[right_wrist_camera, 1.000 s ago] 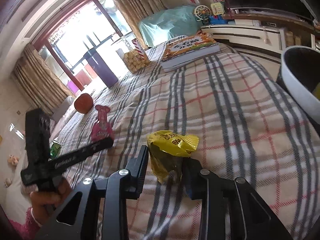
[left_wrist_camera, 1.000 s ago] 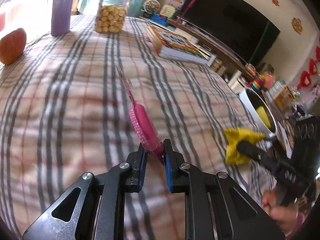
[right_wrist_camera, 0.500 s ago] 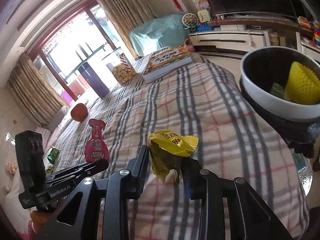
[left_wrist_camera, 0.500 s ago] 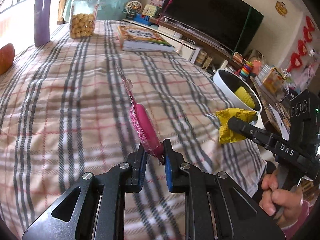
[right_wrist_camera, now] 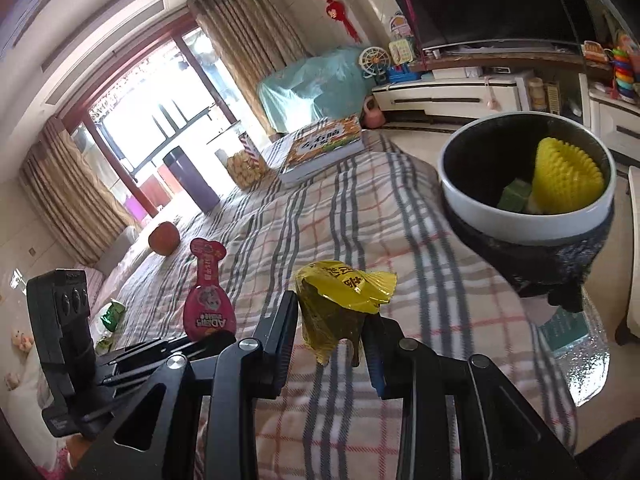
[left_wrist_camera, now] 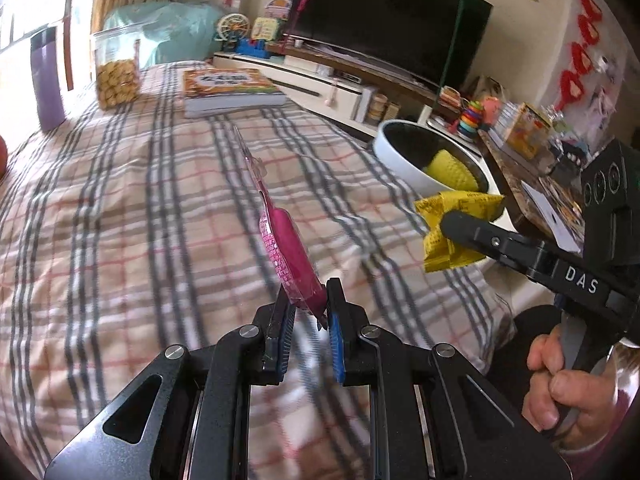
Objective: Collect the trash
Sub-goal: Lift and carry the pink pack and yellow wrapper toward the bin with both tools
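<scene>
My left gripper (left_wrist_camera: 308, 300) is shut on a pink drink pouch (left_wrist_camera: 286, 246), held edge-on above the plaid cloth; the pouch also shows in the right wrist view (right_wrist_camera: 208, 300). My right gripper (right_wrist_camera: 332, 320) is shut on a crumpled yellow wrapper (right_wrist_camera: 340, 300), which also shows in the left wrist view (left_wrist_camera: 452, 228). A white-rimmed black bin (right_wrist_camera: 516, 220) stands past the table's right edge, holding a yellow ridged piece (right_wrist_camera: 568, 176) and a green scrap. The bin also shows in the left wrist view (left_wrist_camera: 404, 164).
On the plaid table (left_wrist_camera: 120, 208) lie a thick book (left_wrist_camera: 228, 88), a cookie jar (left_wrist_camera: 116, 68), a purple tumbler (left_wrist_camera: 48, 76) and an orange fruit (right_wrist_camera: 164, 236). A green wrapper (right_wrist_camera: 112, 314) lies at the far left. A TV cabinet (right_wrist_camera: 460, 92) stands behind.
Both grippers have moved right toward the bin with their loads. The bin is now larger and closer in both views.
</scene>
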`<state>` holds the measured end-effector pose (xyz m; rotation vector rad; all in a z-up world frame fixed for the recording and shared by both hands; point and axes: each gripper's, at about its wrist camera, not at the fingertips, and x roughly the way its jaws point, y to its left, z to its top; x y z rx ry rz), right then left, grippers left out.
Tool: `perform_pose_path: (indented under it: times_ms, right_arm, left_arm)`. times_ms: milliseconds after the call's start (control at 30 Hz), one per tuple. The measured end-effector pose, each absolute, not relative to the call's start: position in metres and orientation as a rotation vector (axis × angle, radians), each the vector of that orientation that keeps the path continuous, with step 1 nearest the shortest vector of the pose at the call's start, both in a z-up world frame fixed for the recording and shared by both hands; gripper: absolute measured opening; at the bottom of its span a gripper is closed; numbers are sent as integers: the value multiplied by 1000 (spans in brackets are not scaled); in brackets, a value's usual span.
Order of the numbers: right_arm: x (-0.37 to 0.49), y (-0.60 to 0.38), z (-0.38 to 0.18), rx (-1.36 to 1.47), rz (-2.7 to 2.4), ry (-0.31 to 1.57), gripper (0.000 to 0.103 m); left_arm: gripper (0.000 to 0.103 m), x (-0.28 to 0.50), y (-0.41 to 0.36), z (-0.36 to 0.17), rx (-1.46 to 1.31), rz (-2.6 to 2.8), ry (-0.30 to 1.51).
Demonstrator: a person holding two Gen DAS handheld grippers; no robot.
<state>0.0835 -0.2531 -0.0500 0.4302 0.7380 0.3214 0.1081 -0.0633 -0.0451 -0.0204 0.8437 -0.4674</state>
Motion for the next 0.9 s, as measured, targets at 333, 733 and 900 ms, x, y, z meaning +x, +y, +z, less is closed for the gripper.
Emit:
perform_pose_path:
  times_ms: [333,733,900]
  right_arm:
    - [86,-284,-52,464,283,716,31]
    - [89,-291,-57,479,212,736,31]
    - [94,-284,-65,501,186,759,31]
  left_arm:
    - [14,112,-102,-48,43,-517,862]
    - [14,125,-107,-61,54,-626,911]
    - [14,139,-95,-67,49,-666,944]
